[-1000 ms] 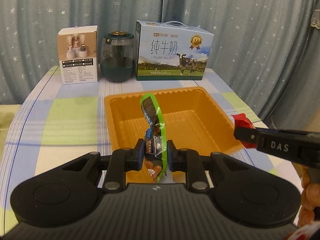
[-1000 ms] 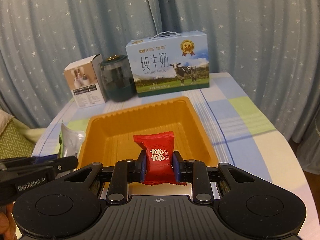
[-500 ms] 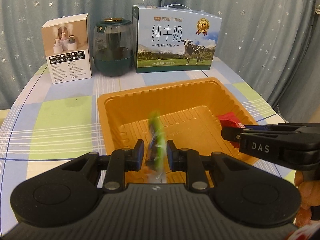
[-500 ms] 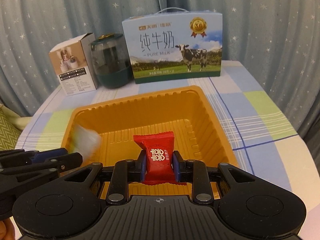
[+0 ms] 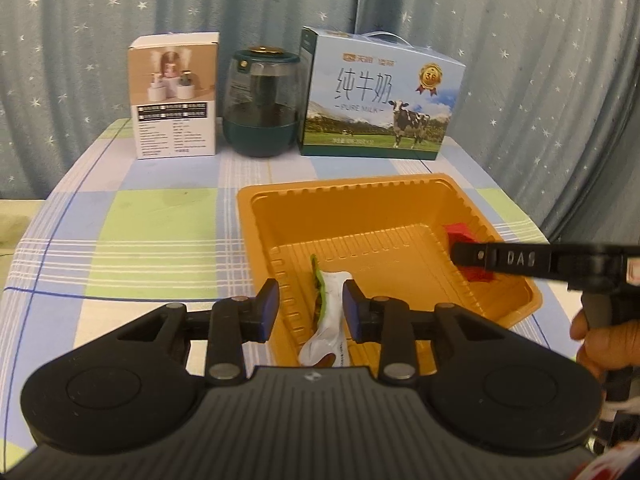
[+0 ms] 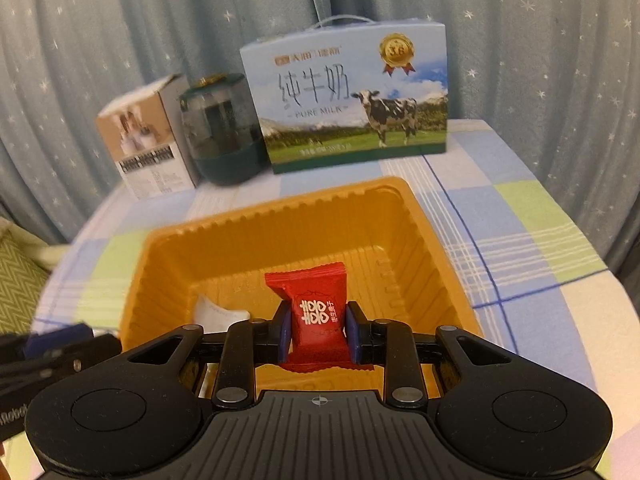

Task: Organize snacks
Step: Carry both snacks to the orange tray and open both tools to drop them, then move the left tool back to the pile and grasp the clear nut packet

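Observation:
An orange tray (image 5: 360,196) lies on the checked tablecloth; it also shows in the right wrist view (image 6: 280,216). My left gripper (image 5: 310,306) is open above the tray's near left corner. A green-and-white snack packet (image 5: 328,316) lies loose between its jaws, in the tray; its white end shows in the right wrist view (image 6: 218,312). My right gripper (image 6: 318,332) is shut on a red candy packet (image 6: 316,308) over the tray's near side. In the left wrist view that gripper (image 5: 460,254) reaches in from the right with the red packet (image 5: 460,232).
A blue milk carton box (image 5: 380,96), a dark green jar (image 5: 262,104) and a small white product box (image 5: 174,98) stand in a row at the table's back edge. A starred curtain (image 5: 80,40) hangs behind. A hand (image 5: 596,336) holds the right gripper.
My left gripper has opened and the green-and-white packet has dropped into the tray. My right gripper has moved further over the tray, still holding the red packet.

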